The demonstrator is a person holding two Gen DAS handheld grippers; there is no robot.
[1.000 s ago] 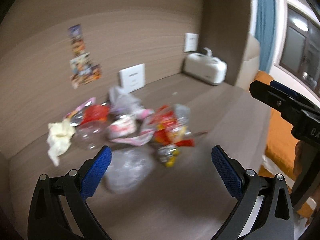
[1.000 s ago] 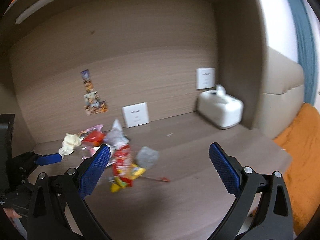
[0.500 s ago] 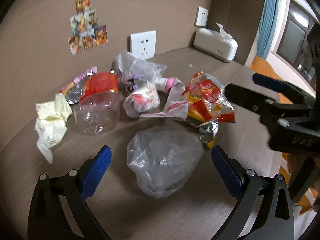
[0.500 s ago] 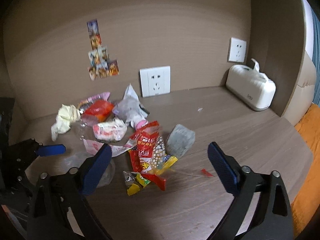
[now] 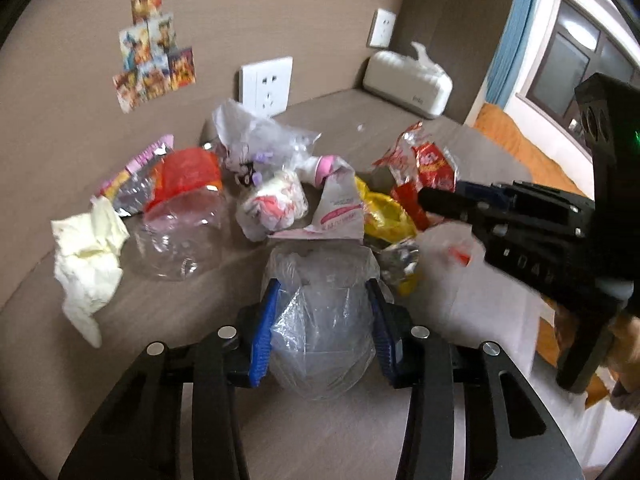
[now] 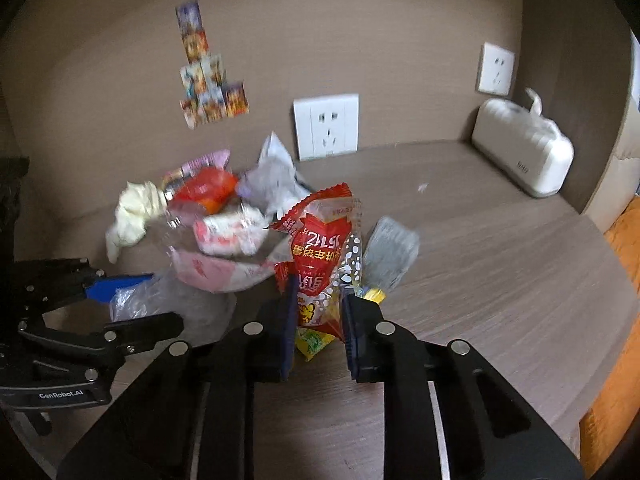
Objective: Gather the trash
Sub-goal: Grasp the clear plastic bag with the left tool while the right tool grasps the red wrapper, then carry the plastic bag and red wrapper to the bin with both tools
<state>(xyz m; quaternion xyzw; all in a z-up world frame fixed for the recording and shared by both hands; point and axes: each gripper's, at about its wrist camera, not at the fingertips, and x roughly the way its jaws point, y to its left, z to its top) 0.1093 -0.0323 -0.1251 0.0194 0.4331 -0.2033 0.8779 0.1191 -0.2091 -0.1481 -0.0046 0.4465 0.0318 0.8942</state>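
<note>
A heap of trash lies on the brown wooden tabletop point(image 6: 500, 280). My left gripper point(image 5: 322, 312) is shut on a crumpled clear plastic bag point(image 5: 324, 320) at the heap's near edge. My right gripper point(image 6: 318, 300) is shut on a red snack wrapper point(image 6: 320, 248) and shows at the right of the left wrist view point(image 5: 452, 200). Behind lie a clear plastic cup with a red rim point(image 5: 180, 208), a yellowish crumpled tissue point(image 5: 88, 252), a pink-and-white wrapper point(image 5: 340, 212) and a clear bag with purple print point(image 5: 256, 140).
A white tissue box point(image 6: 524, 152) stands at the back right by the wall. Wall sockets point(image 6: 326, 126) and stickers point(image 6: 208, 92) are on the back wall. A grey wrapper point(image 6: 390, 252) lies right of the red one. An orange bed cover point(image 5: 520, 148) lies beyond the table's right edge.
Both grippers moved forward into the heap and closed: the left on the clear plastic bag, the right on the red snack wrapper. Both were open half a second ago.
</note>
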